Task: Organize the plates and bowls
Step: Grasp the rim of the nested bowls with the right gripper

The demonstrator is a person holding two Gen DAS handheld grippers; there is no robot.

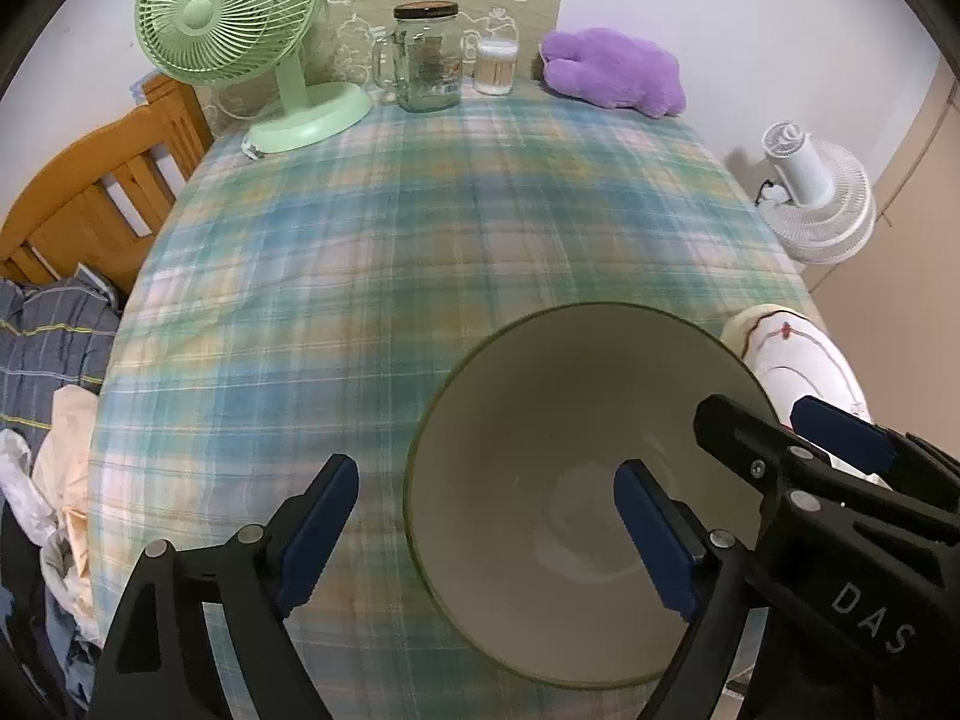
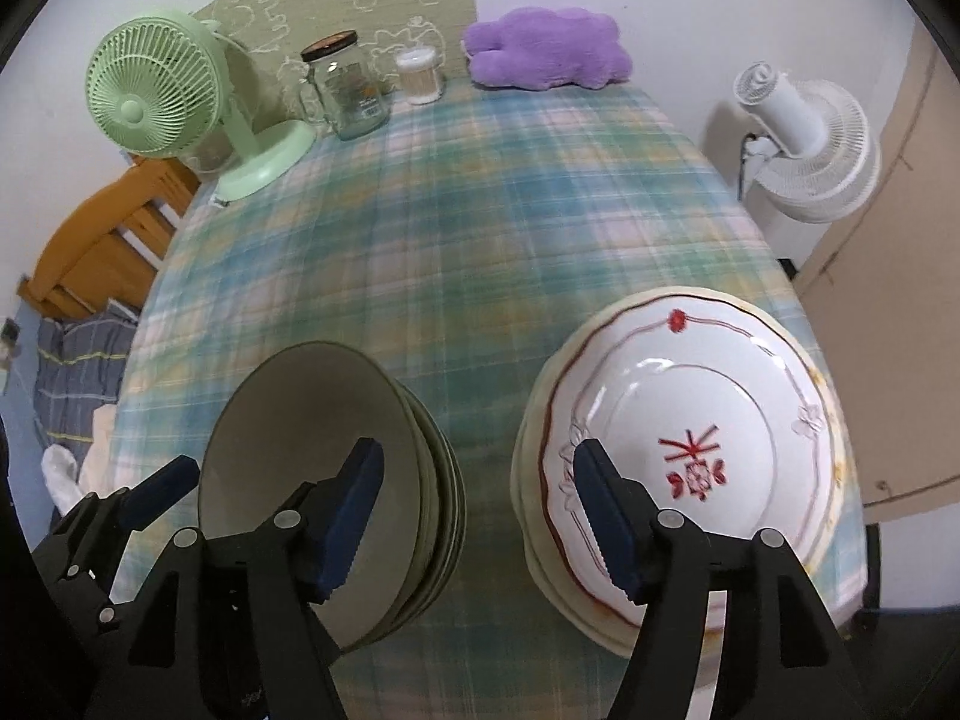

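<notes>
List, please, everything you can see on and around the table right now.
bowls: stack, grey-green, near left of table
plates: stack, white with red pattern on top, near right
tablecloth: one, blue-green plaid, covering table
desk fan: one, light green, far left
glass jar: one, clear with dark lid, far middle
small container: one, clear, beside jar
plush toy: one, purple, far right
floor fan: one, white, right of table
chair: one, wooden, left
left hand-held gripper: open, over bowls' rim
right hand-held gripper: open, between the stacks

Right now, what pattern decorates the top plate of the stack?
White plate with a red flower motif and thin red rim lines, clearest from the right wrist view.
</notes>
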